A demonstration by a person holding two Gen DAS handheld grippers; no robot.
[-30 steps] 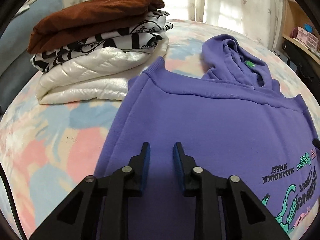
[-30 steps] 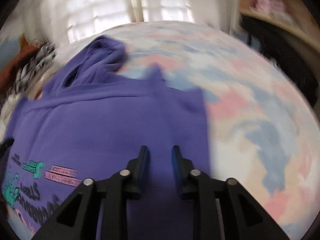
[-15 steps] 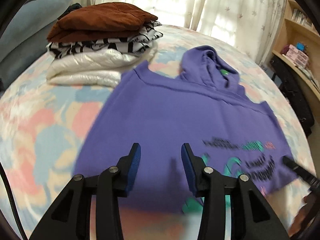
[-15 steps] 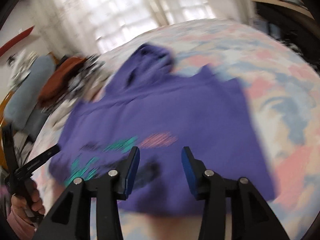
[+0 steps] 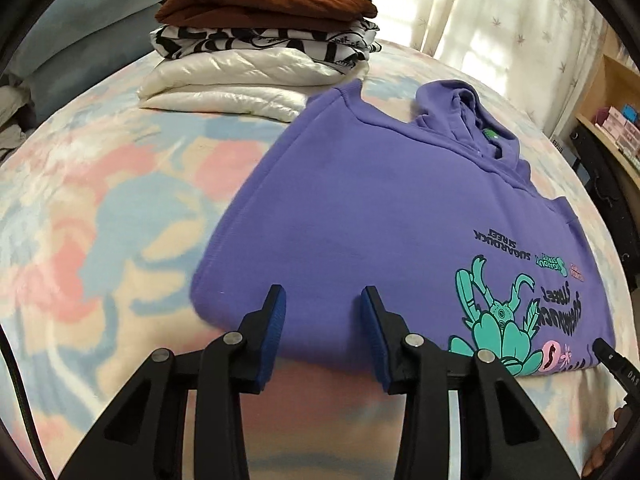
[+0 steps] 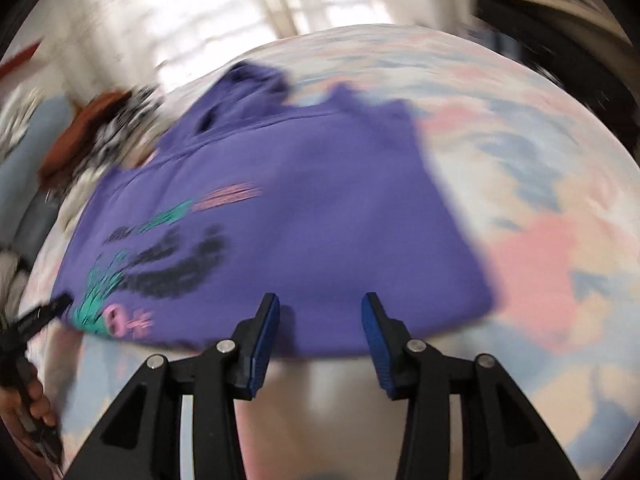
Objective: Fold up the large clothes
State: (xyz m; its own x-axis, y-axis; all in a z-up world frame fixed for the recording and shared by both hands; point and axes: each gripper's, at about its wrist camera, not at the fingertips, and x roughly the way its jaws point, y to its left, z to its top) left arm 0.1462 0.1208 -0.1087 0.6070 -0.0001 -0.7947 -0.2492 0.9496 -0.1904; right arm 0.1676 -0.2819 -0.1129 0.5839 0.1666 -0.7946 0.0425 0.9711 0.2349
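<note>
Left wrist view shows the left gripper (image 5: 322,312) with its blue-padded jaws apart and nothing between them, poised over the near folded edge of the purple hoodie (image 5: 380,208); the jaws have just closed slightly after opening. The hoodie lies folded on the pastel patterned bedspread (image 5: 100,232), hood toward the curtains, teal graphic (image 5: 494,320) at its near right corner. A stack of folded clothes (image 5: 260,44) sits beyond it to the left. In the blurred right wrist view the right gripper (image 6: 320,314) also stands parted and empty, just above the hoodie's (image 6: 300,216) near edge, likewise easing closed.
</note>
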